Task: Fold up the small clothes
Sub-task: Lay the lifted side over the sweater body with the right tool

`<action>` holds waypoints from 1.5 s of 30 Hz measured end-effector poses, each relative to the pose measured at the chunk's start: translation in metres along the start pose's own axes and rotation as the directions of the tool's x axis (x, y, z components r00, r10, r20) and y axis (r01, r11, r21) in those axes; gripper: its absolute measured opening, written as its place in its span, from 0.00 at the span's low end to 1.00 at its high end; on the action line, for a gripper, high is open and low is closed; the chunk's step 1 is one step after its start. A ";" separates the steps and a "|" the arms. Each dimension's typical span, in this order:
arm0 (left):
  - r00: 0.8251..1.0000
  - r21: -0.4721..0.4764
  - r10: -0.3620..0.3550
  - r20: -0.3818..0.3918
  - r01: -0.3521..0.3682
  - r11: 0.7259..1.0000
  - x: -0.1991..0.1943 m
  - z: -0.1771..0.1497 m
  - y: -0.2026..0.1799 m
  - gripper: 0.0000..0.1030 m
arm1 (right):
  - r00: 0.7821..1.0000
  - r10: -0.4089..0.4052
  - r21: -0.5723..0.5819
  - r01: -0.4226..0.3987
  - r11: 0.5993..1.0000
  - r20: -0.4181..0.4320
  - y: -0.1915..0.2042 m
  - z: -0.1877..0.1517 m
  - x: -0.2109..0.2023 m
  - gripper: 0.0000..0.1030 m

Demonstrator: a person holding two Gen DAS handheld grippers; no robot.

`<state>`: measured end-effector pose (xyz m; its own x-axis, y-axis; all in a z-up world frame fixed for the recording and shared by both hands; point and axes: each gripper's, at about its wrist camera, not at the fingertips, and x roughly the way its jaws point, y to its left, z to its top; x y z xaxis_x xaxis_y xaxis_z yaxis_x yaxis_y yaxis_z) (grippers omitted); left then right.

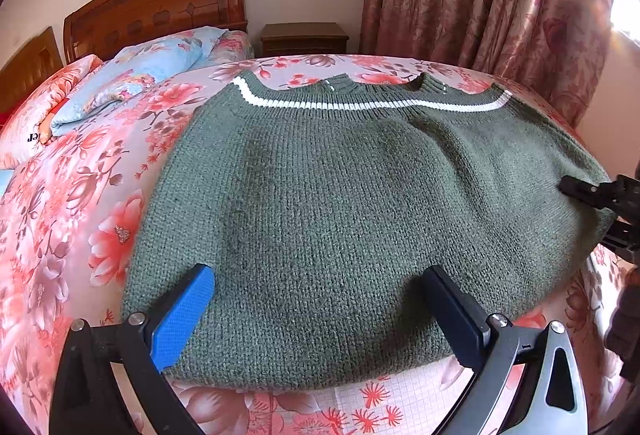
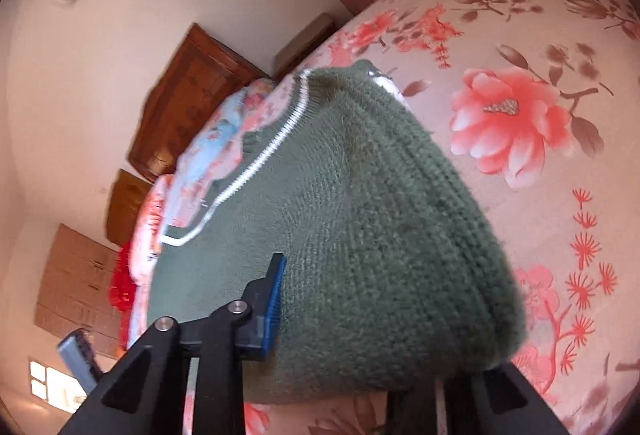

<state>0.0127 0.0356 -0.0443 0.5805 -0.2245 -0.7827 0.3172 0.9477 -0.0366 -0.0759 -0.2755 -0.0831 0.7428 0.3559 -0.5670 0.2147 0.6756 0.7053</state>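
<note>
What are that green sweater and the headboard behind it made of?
Green sweater: looks like knitted wool or acrylic yarn, matte and fuzzy, with visible stitch rows. Headboard: seemingly varnished reddish-brown wood, glossy, with carved panels.

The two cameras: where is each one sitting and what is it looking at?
Left wrist view: sits on the left gripper, looking across the green sweater toward the headboard; its open fingers show, with the right gripper at the sweater's edge.
Right wrist view: sits on the right gripper, rolled sideways, close against a bunched sweater fold; its fingers show.
Both share the sweater, its white stripe and the floral bedsheet.
</note>
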 end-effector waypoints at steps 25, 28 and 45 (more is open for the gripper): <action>0.988 0.206 -0.151 0.028 0.142 0.968 -0.035 -0.004 -0.085 1.00 | 0.973 -0.090 -0.267 0.146 0.953 0.214 0.056 -0.002 -0.090 0.26; 0.969 -0.016 -0.219 0.119 0.222 0.975 -0.054 0.011 -0.019 1.00 | 0.956 -0.126 -0.454 0.240 0.858 0.266 0.115 -0.012 -0.077 0.26; 0.734 -0.483 -0.657 0.175 0.645 0.592 -0.026 0.005 0.098 1.00 | 0.908 -0.198 -0.916 0.391 0.085 0.369 0.201 -0.163 0.052 0.27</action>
<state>0.0327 0.1331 -0.0241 0.3487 -0.8267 -0.4416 0.2000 0.5259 -0.8267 -0.0978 -0.0159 -0.0402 0.8663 -0.0487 -0.4972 -0.2724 0.7882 -0.5519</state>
